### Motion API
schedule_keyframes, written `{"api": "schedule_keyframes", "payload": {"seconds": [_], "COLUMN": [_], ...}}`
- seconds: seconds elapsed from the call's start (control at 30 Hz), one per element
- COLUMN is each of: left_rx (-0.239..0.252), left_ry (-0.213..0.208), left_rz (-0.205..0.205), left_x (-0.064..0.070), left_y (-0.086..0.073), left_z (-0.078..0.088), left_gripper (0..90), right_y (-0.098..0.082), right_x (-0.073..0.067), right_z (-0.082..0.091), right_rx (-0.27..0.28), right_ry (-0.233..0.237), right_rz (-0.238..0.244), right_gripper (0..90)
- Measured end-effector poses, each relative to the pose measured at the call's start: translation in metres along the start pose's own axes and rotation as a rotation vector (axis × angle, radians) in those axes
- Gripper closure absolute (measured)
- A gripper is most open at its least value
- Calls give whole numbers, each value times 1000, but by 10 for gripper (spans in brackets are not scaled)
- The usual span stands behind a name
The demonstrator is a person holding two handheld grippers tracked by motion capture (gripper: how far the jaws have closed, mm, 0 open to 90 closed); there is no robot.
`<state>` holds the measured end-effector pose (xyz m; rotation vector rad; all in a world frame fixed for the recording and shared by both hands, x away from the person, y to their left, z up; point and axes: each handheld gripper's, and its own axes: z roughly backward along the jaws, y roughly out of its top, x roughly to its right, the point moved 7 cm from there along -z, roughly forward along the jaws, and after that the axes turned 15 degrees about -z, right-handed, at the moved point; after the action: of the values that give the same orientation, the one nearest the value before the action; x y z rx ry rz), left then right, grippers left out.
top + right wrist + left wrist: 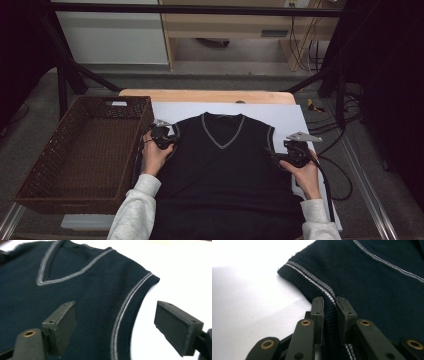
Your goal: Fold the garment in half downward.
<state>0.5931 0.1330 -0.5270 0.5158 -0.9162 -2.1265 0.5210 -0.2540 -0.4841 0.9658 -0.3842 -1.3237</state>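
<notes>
The dark sleeveless V-neck sweater (222,165) lies flat, front side up, on a white sheet (285,116) that covers the wooden table (210,96); its neckline points toward the far edge and its hem reaches the near edge between the person's grey sleeves. Grey striping trims the neckline and both armholes. The left gripper (167,140) sits at the sweater's left armhole — in the left gripper view its two jaws are drawn together and clamped on the ribbed armhole edge (329,312), with the fabric pinched upright between the pads. The right gripper (280,156) is at the opposite armhole; in the right gripper view its jaws stand wide apart, one over the dark knit and the other over the white sheet, with the striped armhole edge (122,315) lying between them and touched by neither pad. A brown woven basket (55,165) stands just beside the sheet on the left, close to the left hand (154,156). Cables trail from the right gripper down past the right hand (304,176) — they lie off the garment. Black frame struts and further cables stand beyond the table, well apart from the work area.
</notes>
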Motion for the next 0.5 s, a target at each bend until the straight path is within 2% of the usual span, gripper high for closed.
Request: {"api": "schedule_keyframes", "payload": {"seconds": [0.03, 0.1, 0.3, 0.37, 0.5], "left_rx": [1, 3, 7, 7, 9], "left_ry": [0, -2, -7, -8, -10], "left_rz": [1, 2, 6, 8, 13], "left_x": [0, 0, -1, -1, -1], "left_y": [0, 0, 0, 0, -1], "left_z": [0, 0, 0, 0, 0], "left_gripper": [768, 768, 768, 768, 768], "right_y": [3, 5, 9, 8, 1], "right_x": [4, 7, 24, 29, 36], "right_z": [-7, -10, -27, -32, -45], "right_rx": [-12, -11, -59, -61, -103], "right_ry": [-13, -17, -65, -73, -96], "right_rz": [-2, -4, -29, -41, -43], "right_gripper": [195, 217, 284, 318, 368]}}
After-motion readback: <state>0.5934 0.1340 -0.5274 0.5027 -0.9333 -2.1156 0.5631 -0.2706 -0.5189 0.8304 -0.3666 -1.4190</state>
